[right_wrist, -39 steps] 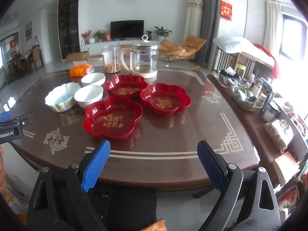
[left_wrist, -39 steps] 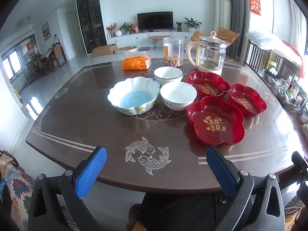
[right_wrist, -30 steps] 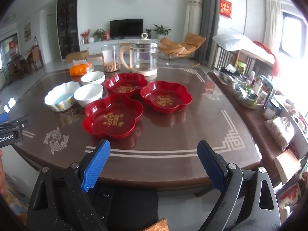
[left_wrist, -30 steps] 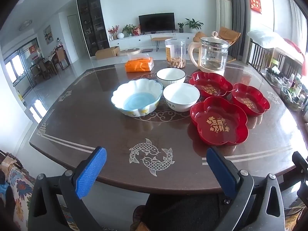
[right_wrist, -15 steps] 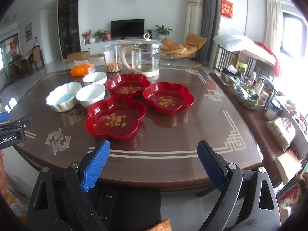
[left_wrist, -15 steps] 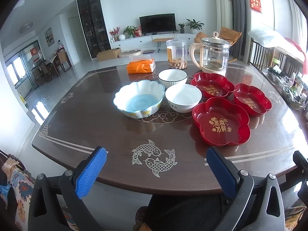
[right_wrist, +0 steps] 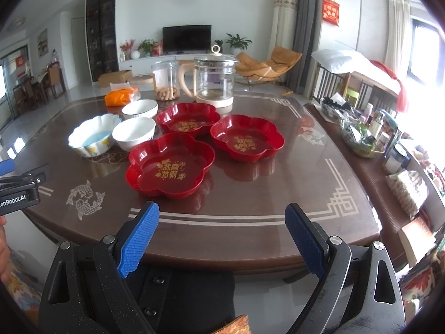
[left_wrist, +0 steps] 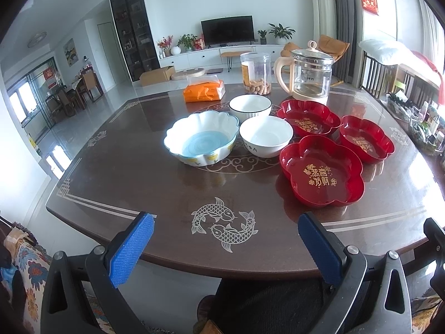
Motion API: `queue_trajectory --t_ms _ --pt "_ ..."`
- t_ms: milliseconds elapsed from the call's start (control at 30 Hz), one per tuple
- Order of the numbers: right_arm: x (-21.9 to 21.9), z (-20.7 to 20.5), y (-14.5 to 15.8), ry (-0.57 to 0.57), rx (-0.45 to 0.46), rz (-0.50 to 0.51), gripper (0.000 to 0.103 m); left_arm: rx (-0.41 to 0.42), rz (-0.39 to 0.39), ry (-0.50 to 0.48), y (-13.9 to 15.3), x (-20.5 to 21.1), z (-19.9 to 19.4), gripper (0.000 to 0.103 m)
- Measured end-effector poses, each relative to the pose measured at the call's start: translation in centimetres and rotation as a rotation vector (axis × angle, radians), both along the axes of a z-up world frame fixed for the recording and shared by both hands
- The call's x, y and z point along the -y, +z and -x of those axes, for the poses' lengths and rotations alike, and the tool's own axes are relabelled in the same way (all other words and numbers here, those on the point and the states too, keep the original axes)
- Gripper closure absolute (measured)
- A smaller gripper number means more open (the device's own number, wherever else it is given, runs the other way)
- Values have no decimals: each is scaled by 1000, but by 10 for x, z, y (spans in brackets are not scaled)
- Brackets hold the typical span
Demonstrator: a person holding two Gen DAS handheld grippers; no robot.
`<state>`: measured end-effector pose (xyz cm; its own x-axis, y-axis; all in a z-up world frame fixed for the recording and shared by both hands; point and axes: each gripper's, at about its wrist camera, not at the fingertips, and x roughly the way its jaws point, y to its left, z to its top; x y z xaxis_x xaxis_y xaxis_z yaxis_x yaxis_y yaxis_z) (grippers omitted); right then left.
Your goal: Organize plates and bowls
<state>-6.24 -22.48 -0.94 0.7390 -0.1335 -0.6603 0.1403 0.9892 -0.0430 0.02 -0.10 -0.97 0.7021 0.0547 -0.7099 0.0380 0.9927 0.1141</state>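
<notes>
Both grippers, left gripper (left_wrist: 225, 239) and right gripper (right_wrist: 221, 235), hover with fingers spread before three glossy red plates (right_wrist: 170, 167) and three breakable bowls (left_wrist: 266, 135) mid-surface, likely best pinched at rims.

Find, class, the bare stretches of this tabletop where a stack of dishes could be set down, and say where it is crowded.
Bare: the near strip around the fish inlay, and the left side beside the scalloped bowl. Bare too: right of the red plates. Crowded: the centre, from those dishes back to the kettle.
</notes>
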Motion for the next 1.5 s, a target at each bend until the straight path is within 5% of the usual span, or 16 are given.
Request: queue_trajectory --t_ms 1200,1500 --pt "5 3 -2 -16 1 -18 9 -79 18 -8 -10 2 -2 0" --pt "11 5 0 -36 15 -27 9 -127 121 4 -17 -12 -7 0"
